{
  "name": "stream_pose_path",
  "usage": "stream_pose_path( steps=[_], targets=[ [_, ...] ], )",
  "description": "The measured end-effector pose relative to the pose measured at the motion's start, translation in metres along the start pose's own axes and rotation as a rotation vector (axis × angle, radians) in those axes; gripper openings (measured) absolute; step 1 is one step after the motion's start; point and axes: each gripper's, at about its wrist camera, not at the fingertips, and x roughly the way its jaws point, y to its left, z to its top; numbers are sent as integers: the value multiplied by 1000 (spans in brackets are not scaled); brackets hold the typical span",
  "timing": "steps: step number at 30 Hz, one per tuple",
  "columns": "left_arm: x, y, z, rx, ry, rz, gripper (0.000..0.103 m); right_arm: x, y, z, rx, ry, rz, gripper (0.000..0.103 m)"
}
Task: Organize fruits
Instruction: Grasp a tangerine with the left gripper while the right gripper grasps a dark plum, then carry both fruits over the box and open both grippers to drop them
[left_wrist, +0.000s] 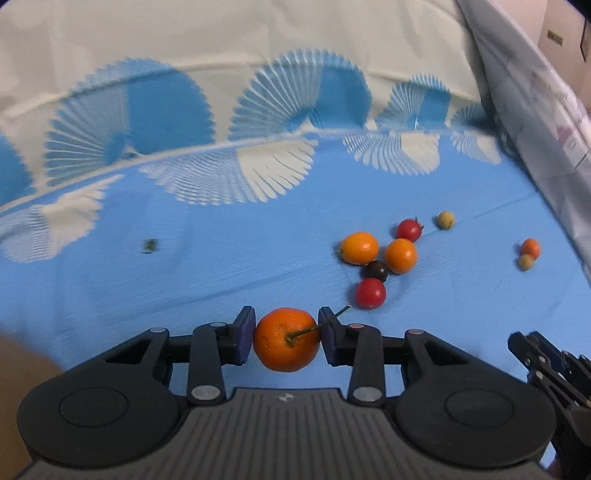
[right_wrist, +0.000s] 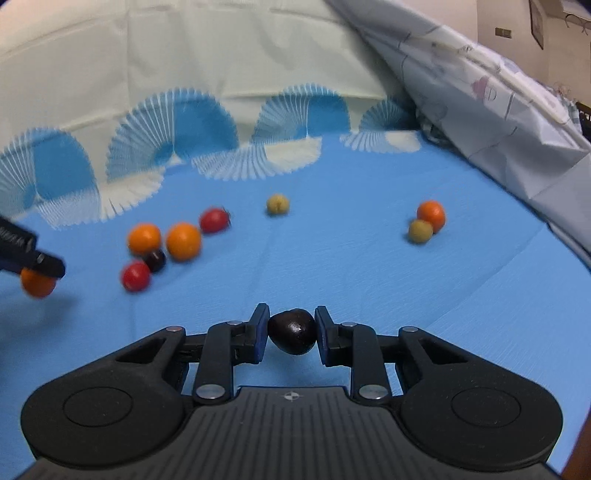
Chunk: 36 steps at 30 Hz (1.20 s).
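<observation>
Mid-sort: left gripper clamped on stemmed orange at lower centre, right gripper clamped on dark plum, each probably needing carrying to like fruit on the blue cloth.

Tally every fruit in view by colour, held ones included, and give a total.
Orange: 4, namely the stemmed one in the left gripper, two in the cluster, one far right
Red: 2
Dark: 2, one in the right gripper, one in the cluster
Green-yellow: 2
Total: 10
</observation>
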Motion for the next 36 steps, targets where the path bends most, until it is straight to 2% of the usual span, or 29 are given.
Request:
stream_pose_path(
  steps=[4,10,14,17,21,27,36],
  targets=[
    [-71,22,-13,-4,-43,46,42,-54,33,19,-21,-62,94,28],
    [-184,77,-53,-52,-86,110,42,-145,101,28,-77,-110,275,28],
    [-245,118,-89,-86,-83,184,42,-200,150,20,-134,-97,408,28],
    [-276,146,-117,-119,-53,246,42,-233,185,9,-168,-59,499,28],
    [-300,183,-153,-177,-19,290,42,-266,230,-11,-225,-18,575,28],
    [-308,226,-189,-245,41,307,42,-278,280,-29,-300,32,601,28],
    [-295,257,-201,-285,77,294,42,-261,318,-39,-363,88,599,28]
  ],
)
